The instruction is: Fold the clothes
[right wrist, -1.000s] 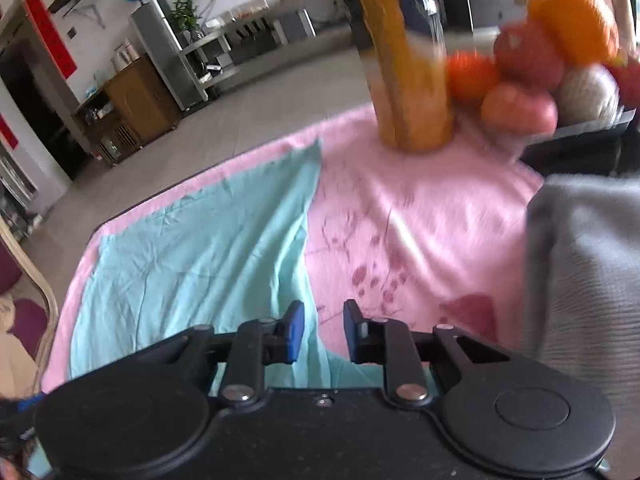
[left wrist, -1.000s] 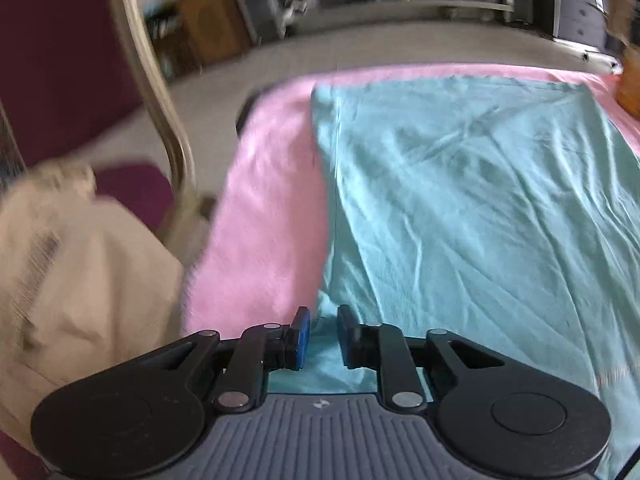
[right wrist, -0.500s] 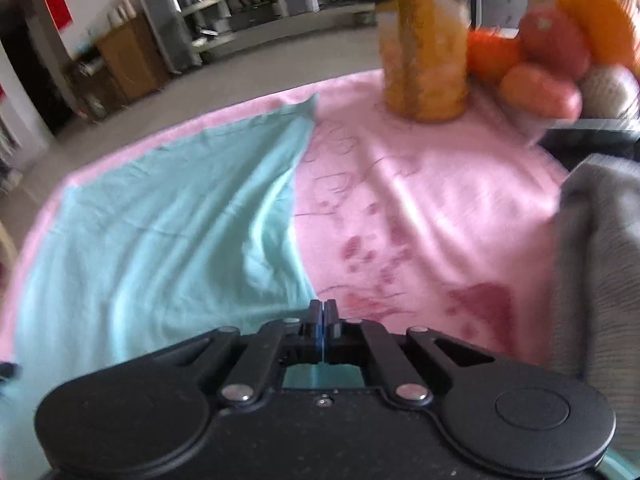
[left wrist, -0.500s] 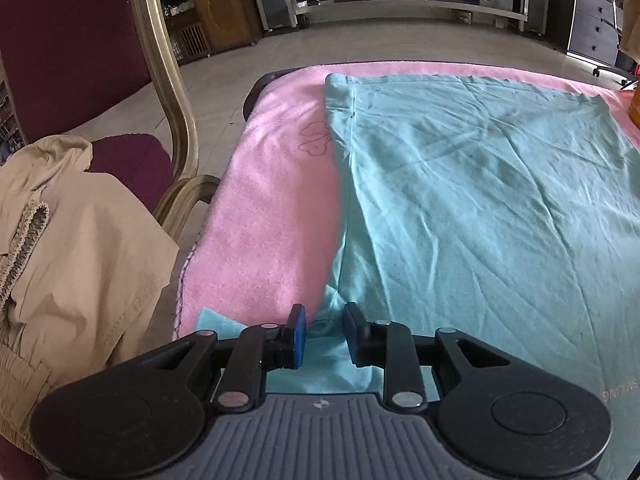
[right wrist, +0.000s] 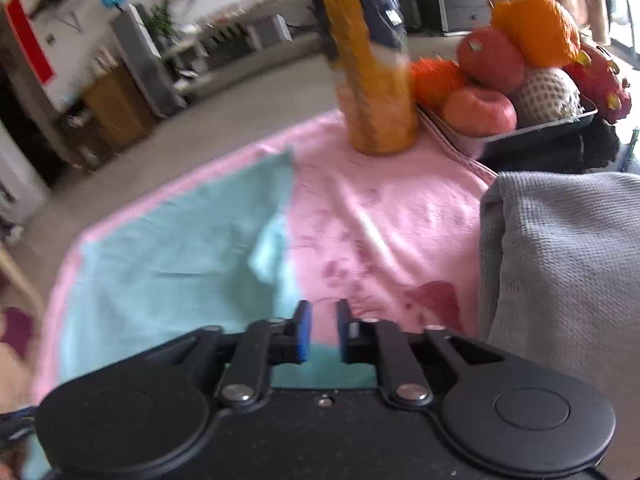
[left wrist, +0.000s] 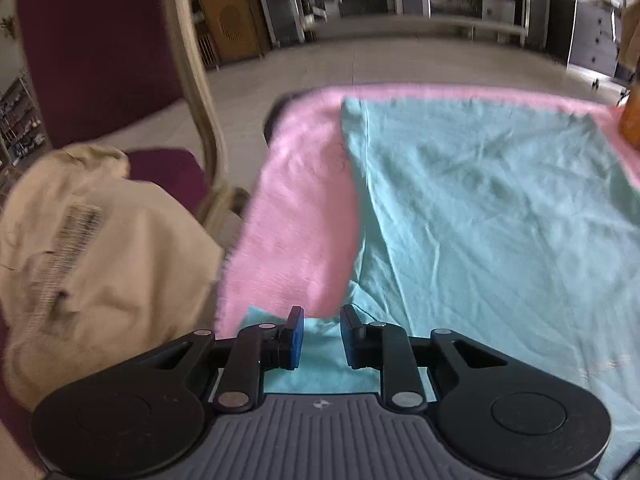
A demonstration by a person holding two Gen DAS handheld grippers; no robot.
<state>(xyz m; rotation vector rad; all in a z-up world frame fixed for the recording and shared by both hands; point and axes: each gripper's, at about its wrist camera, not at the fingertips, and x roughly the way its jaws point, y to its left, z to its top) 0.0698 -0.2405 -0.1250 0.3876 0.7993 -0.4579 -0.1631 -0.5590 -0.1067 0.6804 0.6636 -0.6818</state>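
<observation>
Right wrist | tray (right wrist: 532, 132): fruit (right wrist: 492, 60) | right fingers (right wrist: 303, 328) opening, empty | left fingers (left wrist: 296, 336) closing, empty

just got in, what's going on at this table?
A person with a gripper in each hand is folding a teal garment spread on a pink cloth. The left gripper, jaws closing, and the right gripper, jaws opening, both sit over the garment's near edge; no pad visibly pinches fabric. A grey knit lies to the right, a fruit tray behind it, and a beige garment on the chair.
</observation>
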